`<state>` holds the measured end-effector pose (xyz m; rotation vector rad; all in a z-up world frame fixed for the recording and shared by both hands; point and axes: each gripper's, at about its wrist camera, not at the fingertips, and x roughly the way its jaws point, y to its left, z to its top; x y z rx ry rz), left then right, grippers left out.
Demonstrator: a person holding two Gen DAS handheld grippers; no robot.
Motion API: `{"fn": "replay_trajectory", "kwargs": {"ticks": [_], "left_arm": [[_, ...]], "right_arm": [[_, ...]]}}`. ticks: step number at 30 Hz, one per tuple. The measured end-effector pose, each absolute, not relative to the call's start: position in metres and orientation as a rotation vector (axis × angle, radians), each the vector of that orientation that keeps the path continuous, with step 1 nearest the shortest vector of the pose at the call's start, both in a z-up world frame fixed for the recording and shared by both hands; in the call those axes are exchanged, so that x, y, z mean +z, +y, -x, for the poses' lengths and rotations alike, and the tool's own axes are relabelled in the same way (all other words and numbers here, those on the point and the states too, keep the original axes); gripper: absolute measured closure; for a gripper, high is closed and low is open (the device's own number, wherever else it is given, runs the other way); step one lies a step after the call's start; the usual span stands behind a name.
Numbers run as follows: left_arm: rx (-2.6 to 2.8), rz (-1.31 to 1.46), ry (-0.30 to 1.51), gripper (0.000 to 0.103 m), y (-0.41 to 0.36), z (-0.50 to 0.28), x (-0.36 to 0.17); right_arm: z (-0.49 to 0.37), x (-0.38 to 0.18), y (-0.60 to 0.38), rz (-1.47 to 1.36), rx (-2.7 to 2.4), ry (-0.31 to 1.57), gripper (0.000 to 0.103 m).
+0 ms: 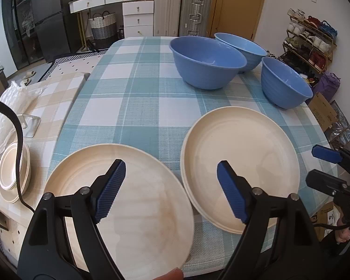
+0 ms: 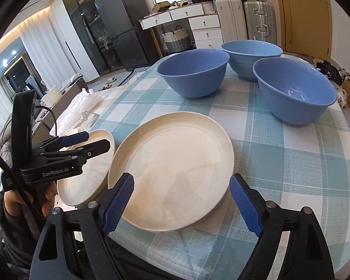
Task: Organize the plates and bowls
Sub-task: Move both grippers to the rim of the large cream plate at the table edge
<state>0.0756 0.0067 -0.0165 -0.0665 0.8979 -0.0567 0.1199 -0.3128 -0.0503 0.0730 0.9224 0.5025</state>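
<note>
— Left tongs (image 1: 170, 170) spread wide over the near cream plate (image 1: 133, 200), gripping nothing; right tongs (image 2: 182, 186) likewise released above the stacked cream plates (image 2: 175, 163).
— Risk?
— Near plate hanging past the table's (image 1: 133, 107) near edge; could tip off if nudged.
— Looks?
— Matte, faintly stained, low rims. Three glossy blue bowls (image 1: 207, 58) unstacked toward the far right corner.

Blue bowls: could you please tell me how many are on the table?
3: one mid-table, one behind it at the far edge, one nearer on the right.
</note>
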Motion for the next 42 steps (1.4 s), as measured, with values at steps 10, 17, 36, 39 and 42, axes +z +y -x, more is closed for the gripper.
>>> {"fn": "replay_trajectory", "kwargs": {"ticks": [10, 17, 36, 39, 42], "left_arm": [[-0.02, 0.093, 0.891, 0.022, 0.03, -0.065, -0.014], [0.007, 0.133, 0.884, 0.019, 0.056, -0.054, -0.013], [0.105, 0.187, 0.855, 0.002, 0.12, -0.017, -0.004], [0.127, 0.197, 0.854, 0.003, 0.131, -0.011, -0.004], [0.142, 0.207, 0.86, 0.003, 0.14, -0.007, -0.007]], "right_arm": [[-0.111, -0.042, -0.293, -0.033, 0.559, 0.909, 0.017], [-0.112, -0.039, -0.276, 0.007, 0.594, 0.907, 0.016], [-0.114, -0.028, -0.229, 0.088, 0.692, 0.879, 0.008], [-0.116, -0.028, -0.22, 0.107, 0.7, 0.876, 0.005], [-0.118, -0.027, -0.21, 0.127, 0.721, 0.867, 0.002]]}}
